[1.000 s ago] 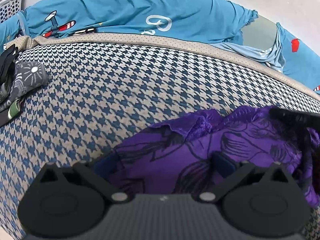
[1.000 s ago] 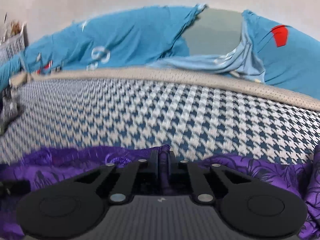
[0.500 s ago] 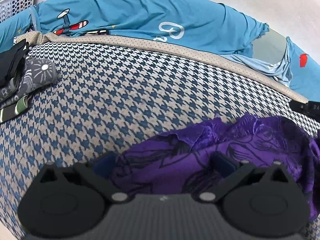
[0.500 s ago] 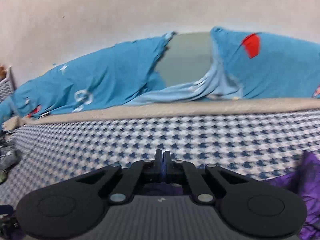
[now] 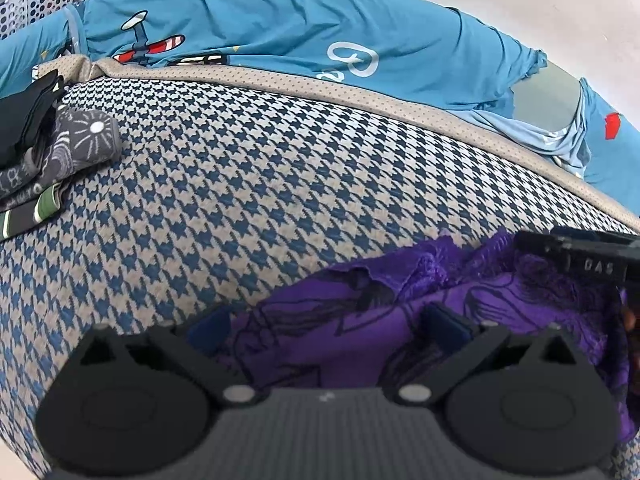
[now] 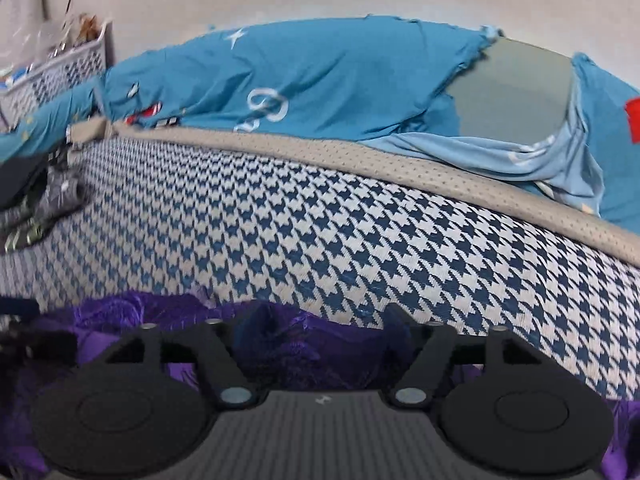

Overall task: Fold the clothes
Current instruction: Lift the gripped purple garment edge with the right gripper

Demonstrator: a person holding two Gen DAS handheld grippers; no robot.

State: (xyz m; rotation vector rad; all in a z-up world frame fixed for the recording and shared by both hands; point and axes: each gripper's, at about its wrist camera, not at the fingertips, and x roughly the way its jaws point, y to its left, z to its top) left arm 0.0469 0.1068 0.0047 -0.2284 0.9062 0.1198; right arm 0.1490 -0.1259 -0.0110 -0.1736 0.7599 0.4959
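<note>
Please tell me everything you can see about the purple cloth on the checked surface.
The purple cloth is a thin, soft fabric printed with dark line drawings, with a fuzzy, frilled edge. It lies crumpled and unfolded on the blue and beige checked cover, near its front. The left tool stands open over it, cloth between its fingers. The right tool is opening above another bunched part; no pad presses on it.

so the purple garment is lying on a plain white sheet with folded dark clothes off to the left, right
Not quite: the purple garment lies on a blue-and-beige houndstooth cover, not a plain white sheet, as the left wrist view shows. The folded dark clothes are indeed off to the left.
</note>
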